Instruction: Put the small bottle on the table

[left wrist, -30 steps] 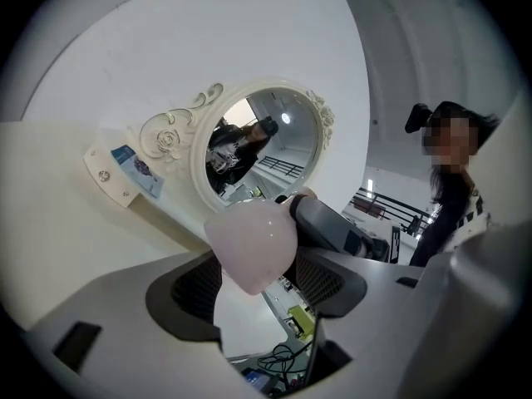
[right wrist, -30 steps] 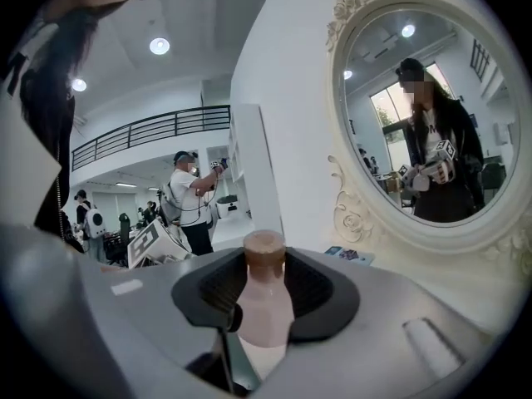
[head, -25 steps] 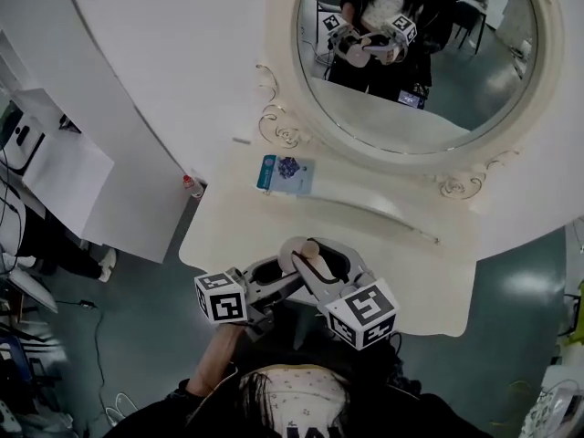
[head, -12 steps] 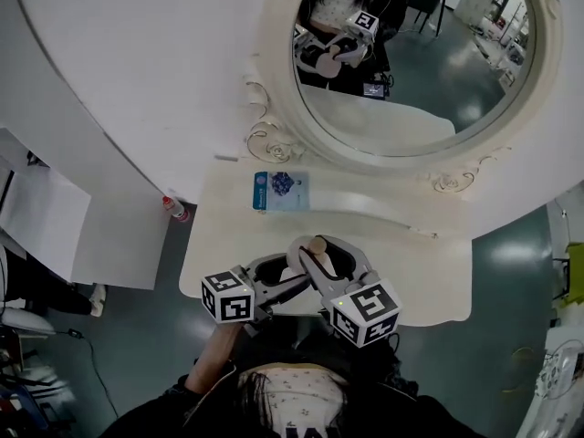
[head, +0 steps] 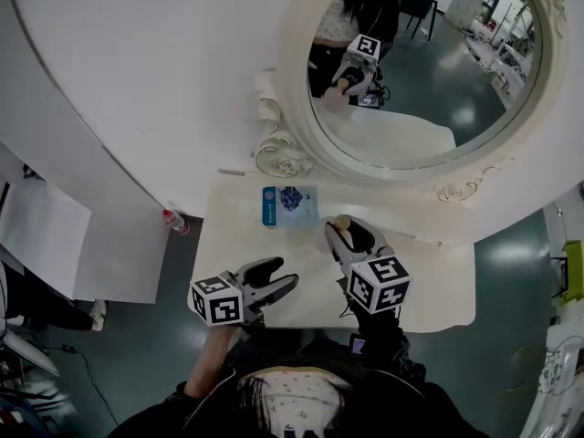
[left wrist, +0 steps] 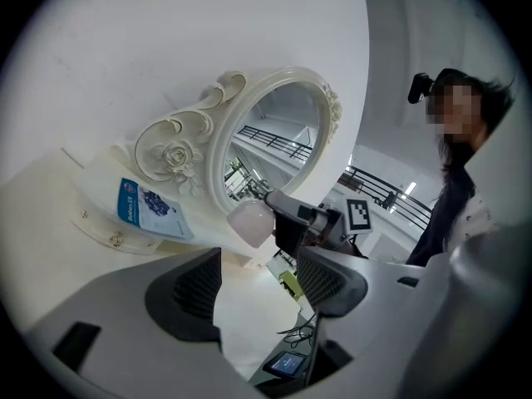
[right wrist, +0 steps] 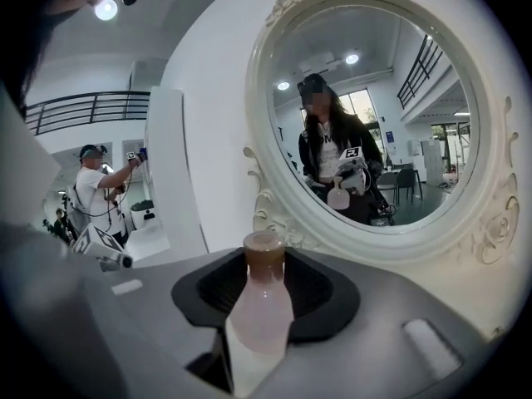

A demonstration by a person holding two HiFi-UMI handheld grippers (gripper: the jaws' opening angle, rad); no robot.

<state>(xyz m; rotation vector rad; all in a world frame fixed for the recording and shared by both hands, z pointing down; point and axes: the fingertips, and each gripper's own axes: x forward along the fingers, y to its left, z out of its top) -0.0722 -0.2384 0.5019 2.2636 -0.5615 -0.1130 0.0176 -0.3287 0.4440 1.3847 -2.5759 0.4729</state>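
While my right gripper [head: 346, 233] has it clamped, the small bottle [right wrist: 259, 306] stands between the two dark pads. It has a pale pink body and a brown cap, and the cap points away from me toward twelve o'clock. The jaws stand fairly wide because the bottle fills the gap, and both pads press on its sides.

From the head view, the bottle sits over the middle of the cream table [head: 429, 272], a little toward the back edge. I cannot tell whether its base touches the tabletop.

At ten o'clock from the bottle, near it, a blue leaflet [head: 288, 205] lies flat on the table, close to the wall side.

At about eight o'clock from the bottle, well apart from it, is my left gripper [head: 281, 274]. It is over the front left part of the table with its jaws spread and nothing between them. In the left gripper view only bare tabletop shows in the gap, and the bottle in the other gripper is farther off.

At twelve o'clock the oval mirror [head: 438, 80] rises behind the table in a carved cream frame [head: 278, 153]. The glass reflects the bottle and the right gripper.

At nine o'clock, past the table's left edge, a red-capped bottle [head: 174, 221] stands on the grey floor [head: 520, 245] beside the white wall [head: 137, 80].
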